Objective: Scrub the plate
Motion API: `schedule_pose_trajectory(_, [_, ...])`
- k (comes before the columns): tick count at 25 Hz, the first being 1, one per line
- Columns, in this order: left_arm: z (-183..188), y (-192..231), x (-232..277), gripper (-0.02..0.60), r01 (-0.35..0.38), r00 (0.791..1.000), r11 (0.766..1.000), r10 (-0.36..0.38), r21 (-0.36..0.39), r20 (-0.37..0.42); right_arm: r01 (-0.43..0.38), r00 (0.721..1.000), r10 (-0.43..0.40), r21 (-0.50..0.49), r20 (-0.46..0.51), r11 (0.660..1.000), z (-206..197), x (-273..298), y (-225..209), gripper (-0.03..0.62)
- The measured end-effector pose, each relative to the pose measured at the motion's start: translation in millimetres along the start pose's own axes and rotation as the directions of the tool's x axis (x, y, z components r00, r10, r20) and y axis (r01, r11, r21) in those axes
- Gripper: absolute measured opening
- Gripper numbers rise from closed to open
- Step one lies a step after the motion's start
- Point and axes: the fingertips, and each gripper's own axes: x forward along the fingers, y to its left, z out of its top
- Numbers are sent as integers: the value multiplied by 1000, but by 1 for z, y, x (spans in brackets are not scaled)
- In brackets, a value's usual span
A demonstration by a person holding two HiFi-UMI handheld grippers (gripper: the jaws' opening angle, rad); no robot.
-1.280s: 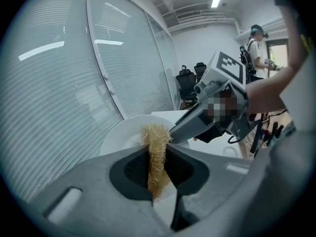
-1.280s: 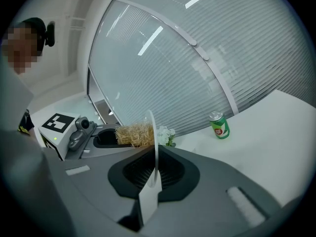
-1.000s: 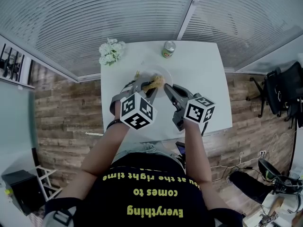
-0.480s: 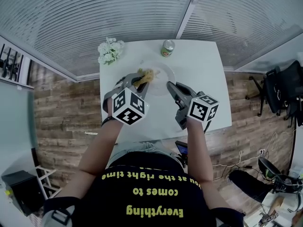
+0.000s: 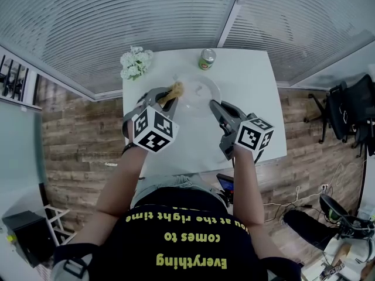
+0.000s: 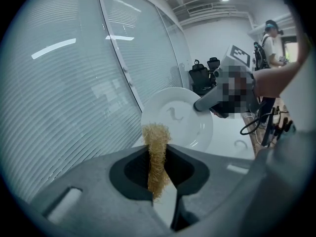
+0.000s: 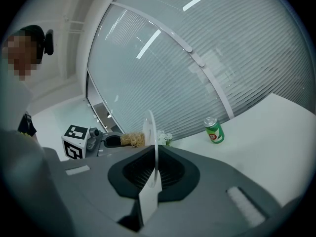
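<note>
1. A person works at a white rectangular table [image 5: 252, 98] with a gripper in each hand. The step in hand looks to be the scrubbing itself.
2. The right gripper [image 5: 214, 105] is clamped on the near right rim of a round white ceramic plate [image 5: 200, 90]. Its jaws are all but together, with only the thin edge between them. The plate is held tilted up off the table, over its middle, with its face turned to the left.
3. The left gripper [image 5: 166, 96] has its jaws partly closed, pinching a tan, fibrous scrubbing pad [image 6: 157, 152]. The pad's tuft sticks out past the fingertips.
4. In the head view the pad sits at the plate's far left rim, just beside its face. No view shows whether the fibres press on the plate.
5. A small grey squiggle mark [image 6: 174, 113] shows near the centre of the plate's face, to the right of the pad.
6. At the table's far edge stand a green drinks can [image 5: 207, 58] and a bunch of white flowers [image 5: 135, 63], both well apart from the work.
7. The next move likely calls for sweeping the pad rightward across the face to the mark. The right gripper would need to hold the rim steady, since a hard push could pivot the plate in so narrow a grip.
</note>
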Motion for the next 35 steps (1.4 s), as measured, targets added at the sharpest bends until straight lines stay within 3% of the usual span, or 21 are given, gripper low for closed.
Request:
schedule_pose_trajectory(8, [-5,5,-1,64,-25,1000,1000,25,-14,-15,-5,1000,5,4,18,1000,4,-5,-1,14])
schedule_pose_trajectory(35, [33,-49,18,64,74,997,995,-75,71,14,6,1000,-6,-1,-1,1000,-1,6,1,12])
